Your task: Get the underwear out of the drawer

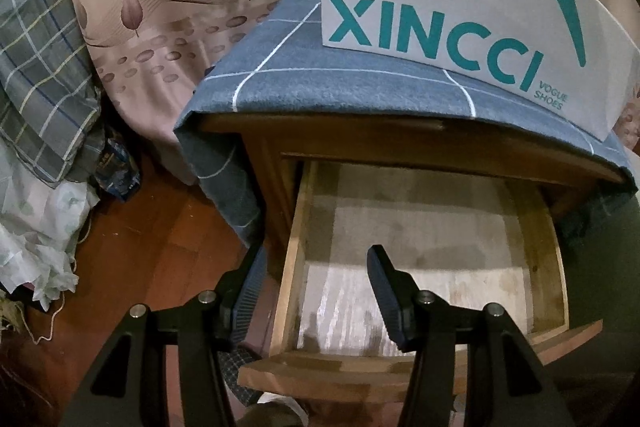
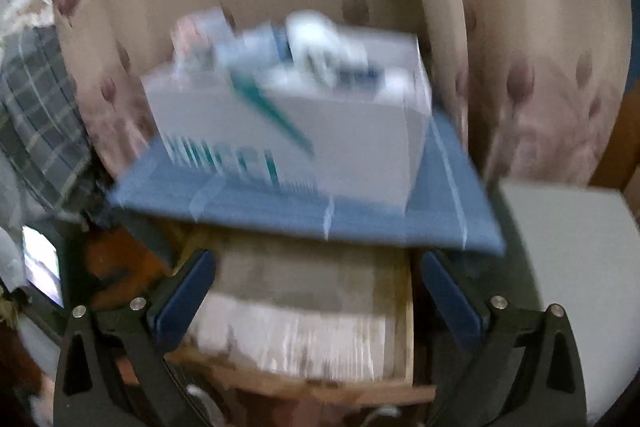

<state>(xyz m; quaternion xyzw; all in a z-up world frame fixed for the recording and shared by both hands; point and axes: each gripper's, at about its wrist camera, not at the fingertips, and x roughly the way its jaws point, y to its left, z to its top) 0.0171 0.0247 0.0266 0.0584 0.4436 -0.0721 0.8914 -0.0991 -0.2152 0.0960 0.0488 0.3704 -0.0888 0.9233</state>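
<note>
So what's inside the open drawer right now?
The drawer shows only its bare, pale lined bottom; no underwear is visible. Its back part runs under the nightstand top, so what lies there is hidden.

My left wrist camera looks steeply down, close into the open drawer (image 1: 420, 227). My right one looks from farther back, blurred. Both share the shoe box (image 2: 304, 131).

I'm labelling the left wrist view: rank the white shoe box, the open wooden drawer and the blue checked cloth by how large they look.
1. White shoe box and open wooden drawer: alike, so unranked; nearness to the camera distorts both.
2. Blue checked cloth: smallest visible area, partly hidden under the box.
</note>
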